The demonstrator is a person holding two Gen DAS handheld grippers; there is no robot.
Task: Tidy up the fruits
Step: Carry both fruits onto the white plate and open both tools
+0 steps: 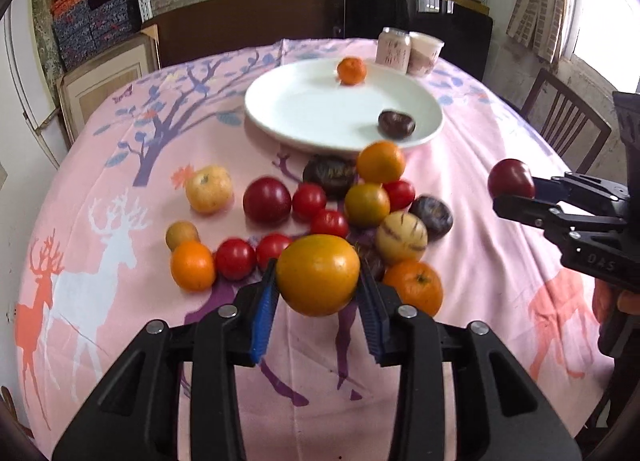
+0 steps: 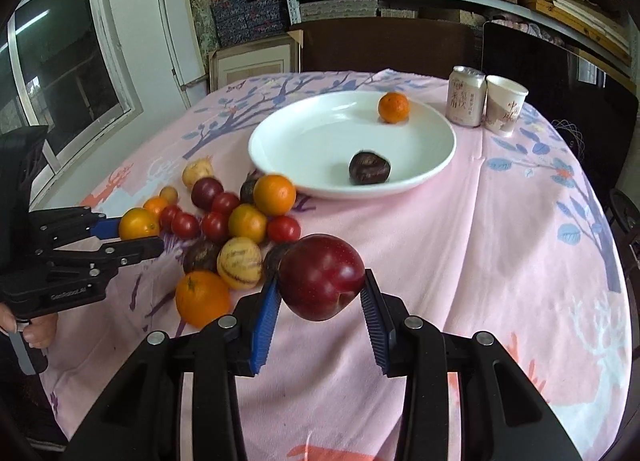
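- Fruit sits in a heap (image 1: 340,217) on the near side of the pink tablecloth (image 1: 120,221), just in front of the white plate (image 1: 304,109).
- The left gripper (image 1: 318,287) is closed on a yellow-orange fruit (image 1: 318,275). Its two blue pads press on the fruit's sides, and the fruit is up off the cloth.
- The right gripper (image 2: 320,299) is closed on a dark red plum (image 2: 322,277). Its blue pads hold both sides, and the plum hangs above the cloth, next to the heap.
- The plate holds a small orange (image 2: 394,107) near its far rim and a dark purple fruit (image 2: 369,168) near its near rim. The two are well apart, and the middle of the plate is bare.
- A big orange (image 2: 274,194) from the heap touches the plate's near rim.
- A can (image 2: 466,96) and a paper cup (image 2: 505,105) stand side by side just behind the plate's far right edge.
- The cloth to the right of the heap and the plate is open all the way to the table edge, as the right wrist view shows.
- The cloth on the far left side, with its tree print, is open too.
- A striped yellow fruit (image 2: 240,263) and another orange (image 2: 203,298) lie at the near edge of the heap.
- A person's hand (image 2: 38,327) holds the left gripper's handle at the left edge of the right wrist view.
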